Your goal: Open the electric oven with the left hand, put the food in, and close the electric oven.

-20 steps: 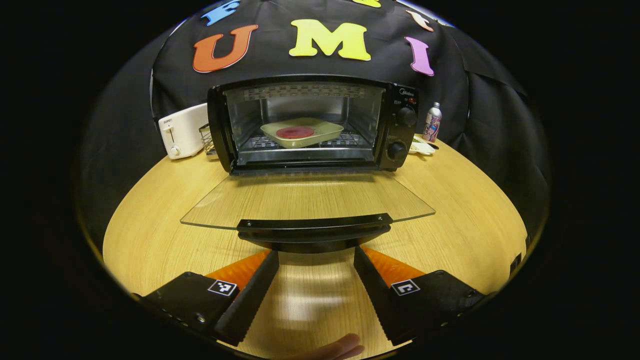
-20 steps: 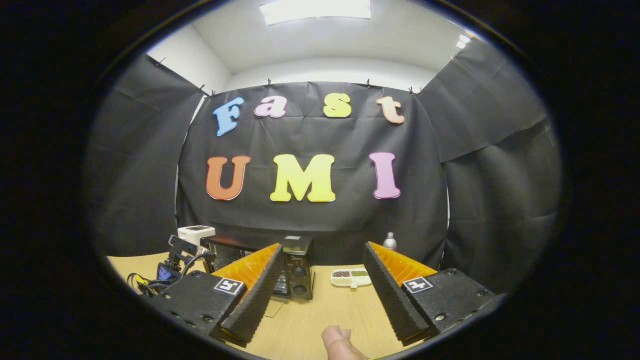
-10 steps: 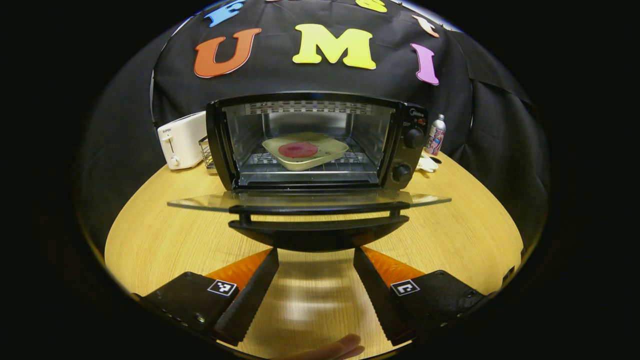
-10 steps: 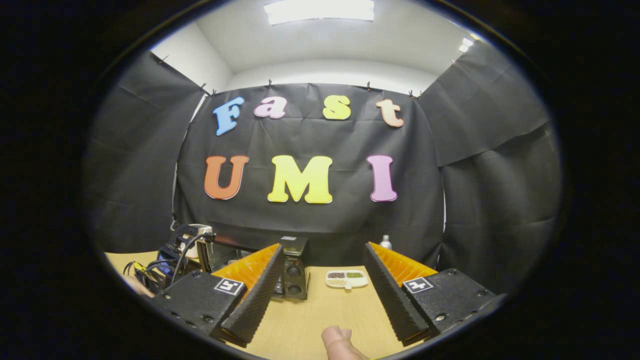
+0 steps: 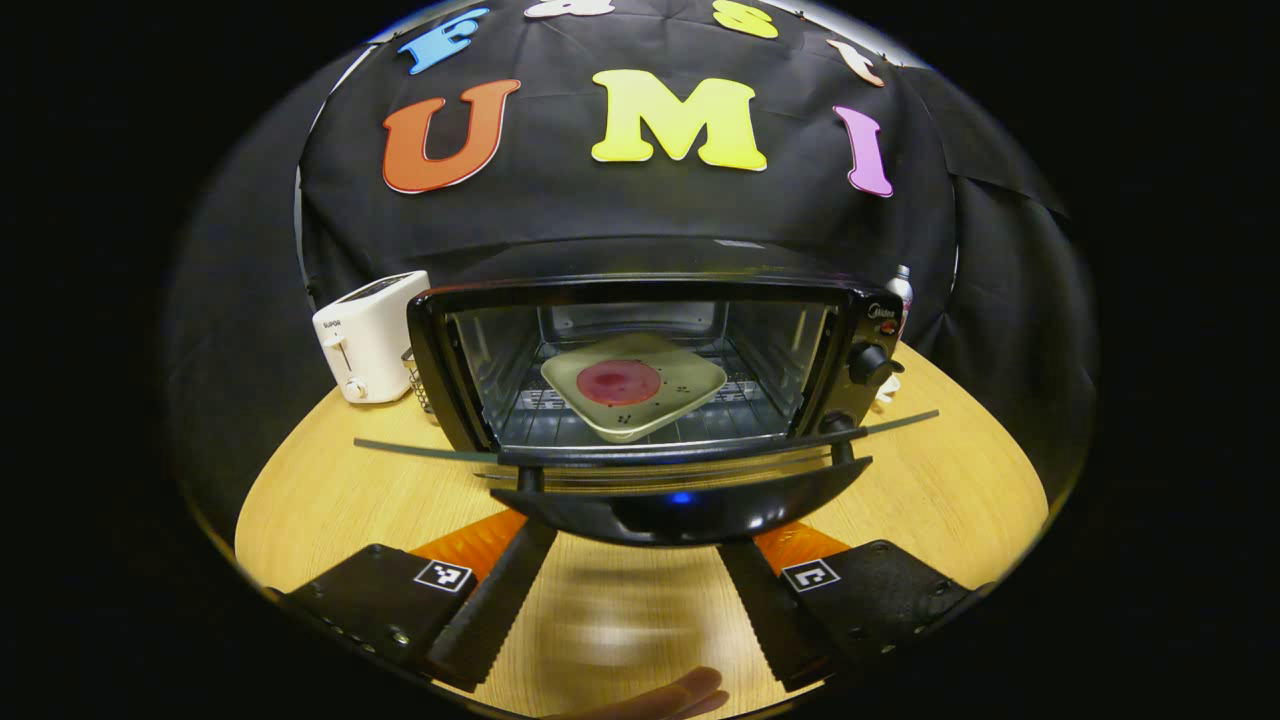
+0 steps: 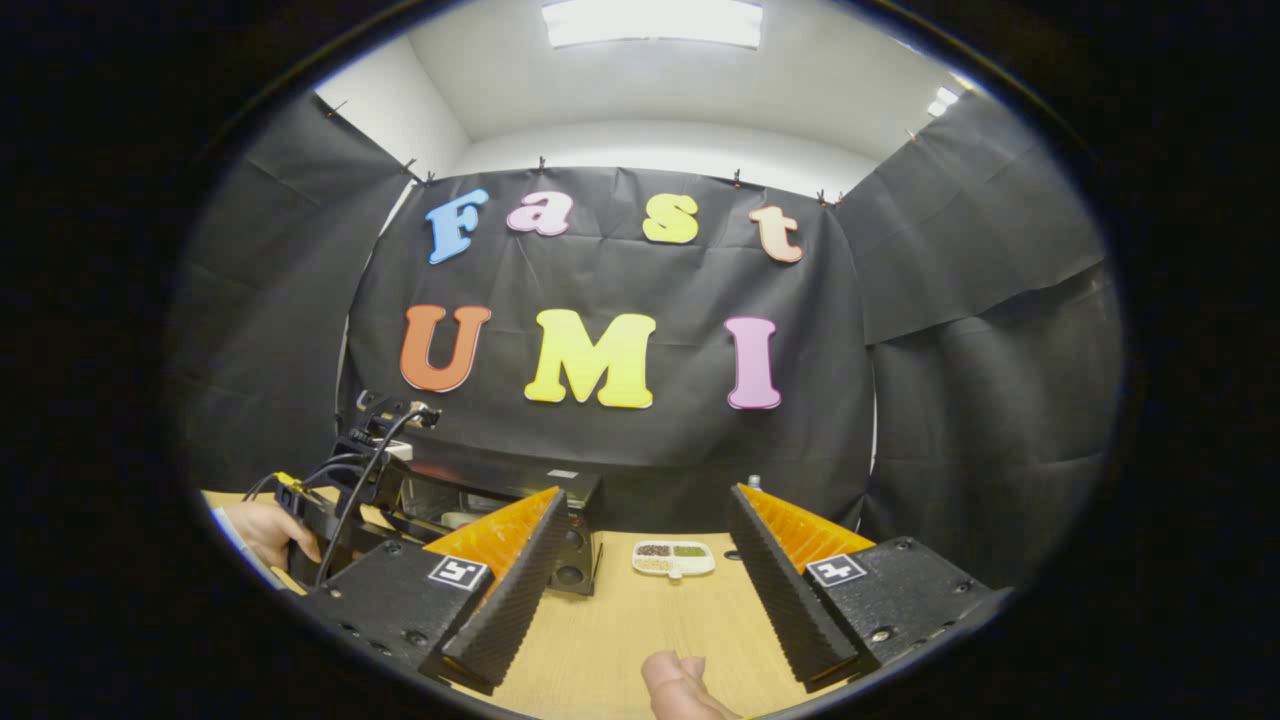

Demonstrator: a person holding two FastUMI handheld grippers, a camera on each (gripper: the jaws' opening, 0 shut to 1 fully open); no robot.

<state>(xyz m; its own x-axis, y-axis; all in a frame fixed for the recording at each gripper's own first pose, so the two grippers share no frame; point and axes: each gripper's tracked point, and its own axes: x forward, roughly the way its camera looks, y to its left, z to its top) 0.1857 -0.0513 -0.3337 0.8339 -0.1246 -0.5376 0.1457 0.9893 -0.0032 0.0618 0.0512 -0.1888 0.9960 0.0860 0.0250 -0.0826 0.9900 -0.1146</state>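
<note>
Raised since a second ago, the oven door (image 5: 660,452) rides above the wide-spread left hand-held gripper (image 5: 625,570).

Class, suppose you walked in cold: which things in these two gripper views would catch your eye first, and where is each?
First the black electric oven mid-table in the left gripper view, its glass door partly raised, with a pale dish holding a red round on its rack. The door handle sits just above the left gripper, whose fingers are spread. A white toaster stands left of the oven.
</note>
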